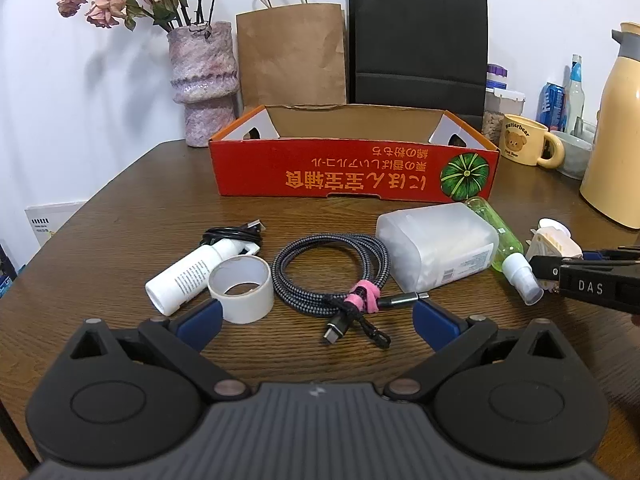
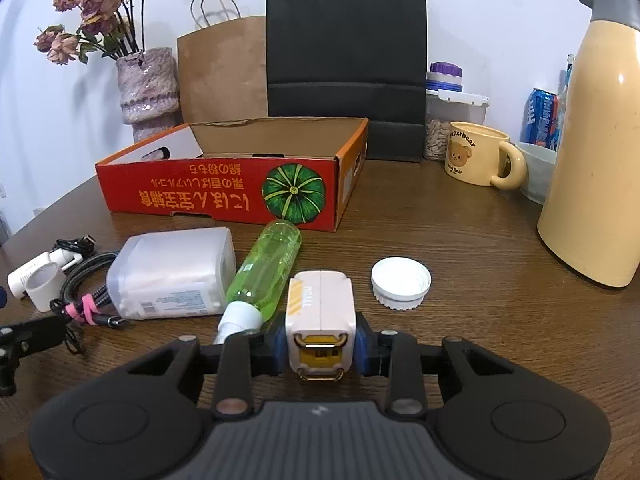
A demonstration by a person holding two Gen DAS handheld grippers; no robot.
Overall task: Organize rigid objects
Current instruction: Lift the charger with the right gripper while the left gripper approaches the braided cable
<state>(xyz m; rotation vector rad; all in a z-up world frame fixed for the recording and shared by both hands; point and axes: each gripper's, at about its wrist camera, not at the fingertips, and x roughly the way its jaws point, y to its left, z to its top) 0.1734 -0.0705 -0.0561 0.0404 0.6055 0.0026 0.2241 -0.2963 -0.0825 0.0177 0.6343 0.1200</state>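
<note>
right gripper (image 2: 320,350): closed on the white charger block (image 2: 320,304); both blue pads are pressed on its sides near the pronged yellow end, so the block is held along the fingers with its far end pointing toward the box.
charger block, contact: whether it rests on the desk (image 2: 460,240) or is just lifted cannot be told.
grip, judged reason: the block's flat opposite sides are taken, the firmest hold for carrying it to the box.
left gripper (image 1: 316,322): jaws spread wide, nothing between the pads; it is held low near the desk's near edge, just behind the tape roll (image 1: 241,286) and the braided cable (image 1: 332,276).
red cardboard box (image 2: 180,190): set open-topped toward the desk's far edge; judged the collecting place, and nothing is seen inside it from here.
green spray bottle (image 2: 266,268): laid on its side just left of the held block, cap toward the gripper, base near the box front; likely to be nudged if the block is swung leftward.
frosted plastic case (image 2: 172,276): laid beside the bottle, between it and the cable.
white lid (image 2: 401,282): laid alone to the right of the block, apart from it.
white tube (image 1: 192,270): laid beside the tape roll, a black cable (image 1: 234,234) behind it.
right edge: a bear mug (image 2: 478,154) and a cream flask (image 2: 596,160) are stood clear of the path.
way to the box: the front wall must be cleared from above.
</note>
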